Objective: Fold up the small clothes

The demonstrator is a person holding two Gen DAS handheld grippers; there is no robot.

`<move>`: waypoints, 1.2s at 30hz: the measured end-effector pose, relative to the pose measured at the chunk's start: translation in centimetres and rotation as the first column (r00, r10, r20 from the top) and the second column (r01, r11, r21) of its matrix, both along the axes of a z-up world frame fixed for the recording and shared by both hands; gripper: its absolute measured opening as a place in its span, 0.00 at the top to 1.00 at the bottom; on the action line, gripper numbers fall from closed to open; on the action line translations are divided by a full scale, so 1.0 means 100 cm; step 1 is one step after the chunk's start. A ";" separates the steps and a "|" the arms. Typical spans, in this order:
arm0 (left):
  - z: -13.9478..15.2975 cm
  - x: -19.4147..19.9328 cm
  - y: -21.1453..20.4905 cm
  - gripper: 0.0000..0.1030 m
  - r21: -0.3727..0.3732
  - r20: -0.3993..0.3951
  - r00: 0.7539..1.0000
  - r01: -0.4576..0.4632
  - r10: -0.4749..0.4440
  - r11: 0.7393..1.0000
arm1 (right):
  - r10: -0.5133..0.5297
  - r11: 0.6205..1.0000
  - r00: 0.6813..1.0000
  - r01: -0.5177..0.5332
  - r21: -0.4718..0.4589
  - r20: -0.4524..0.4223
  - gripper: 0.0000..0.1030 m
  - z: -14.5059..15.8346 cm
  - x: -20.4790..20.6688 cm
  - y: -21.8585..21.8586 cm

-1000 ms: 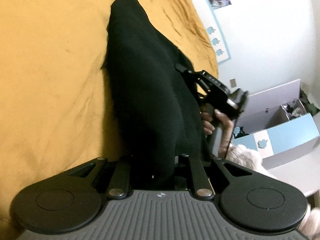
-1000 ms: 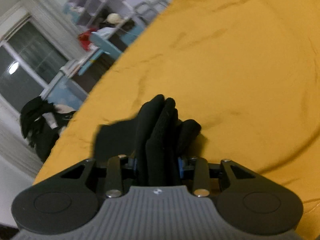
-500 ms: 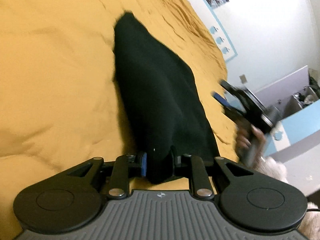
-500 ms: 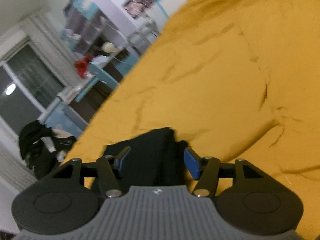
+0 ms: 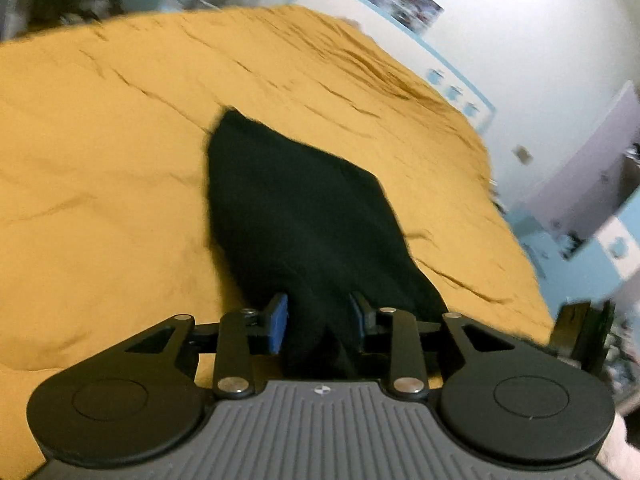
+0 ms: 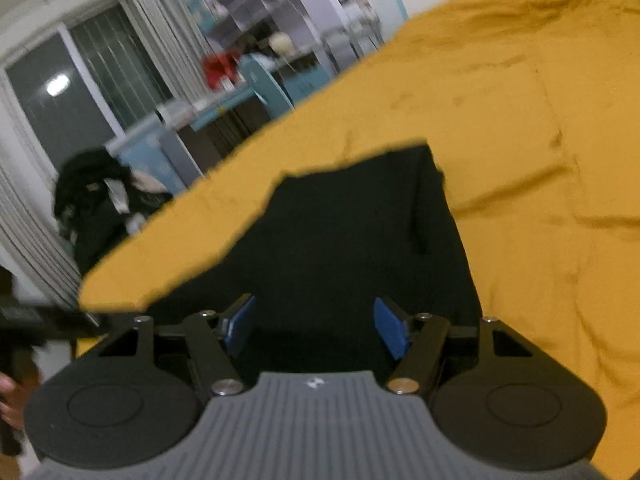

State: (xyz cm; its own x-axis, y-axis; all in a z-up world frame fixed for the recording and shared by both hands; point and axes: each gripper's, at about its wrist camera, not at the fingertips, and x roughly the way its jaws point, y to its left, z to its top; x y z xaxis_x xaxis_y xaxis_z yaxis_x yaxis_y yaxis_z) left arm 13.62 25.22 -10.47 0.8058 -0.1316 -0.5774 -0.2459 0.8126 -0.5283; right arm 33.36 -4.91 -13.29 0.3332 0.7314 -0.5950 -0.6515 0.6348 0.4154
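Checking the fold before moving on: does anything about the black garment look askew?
Somewhat. The black garment lies on the yellow bedspread as an uneven, tapering shape, and a fold still rises between the opening left gripper.

A wrinkled mustard bedspread (image 5: 120, 168) fills the foreground, with a dark window (image 6: 60, 112) and cluttered shelves (image 6: 256, 12) behind.

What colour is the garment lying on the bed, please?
Plain black garment, clearest in the right wrist view.

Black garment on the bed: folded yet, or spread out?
Folded. The black garment lies flat on the yellow bedcover as a compact panel with a doubled layer along its right edge.
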 end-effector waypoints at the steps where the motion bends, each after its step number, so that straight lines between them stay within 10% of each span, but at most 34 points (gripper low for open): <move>1: 0.006 -0.007 0.000 0.65 0.024 0.027 0.999 -0.019 0.018 1.000 | -0.003 1.000 1.000 0.003 -0.012 0.004 0.40 -0.006 -0.001 -0.001; 6: 0.019 0.001 -0.003 0.65 -0.027 0.124 0.992 0.028 -0.024 0.999 | -0.018 1.000 1.000 0.018 0.023 -0.004 0.41 -0.018 -0.001 -0.017; 19: -0.060 0.013 -0.013 0.75 -0.109 -0.065 0.993 0.086 -0.094 0.990 | -0.013 0.998 1.000 0.013 0.054 -0.005 0.41 -0.029 -0.005 -0.036; 36: -0.004 0.048 -0.020 0.70 0.069 0.047 0.996 0.074 -0.077 0.995 | -0.011 1.000 0.980 0.006 0.025 0.196 0.39 0.026 0.038 0.036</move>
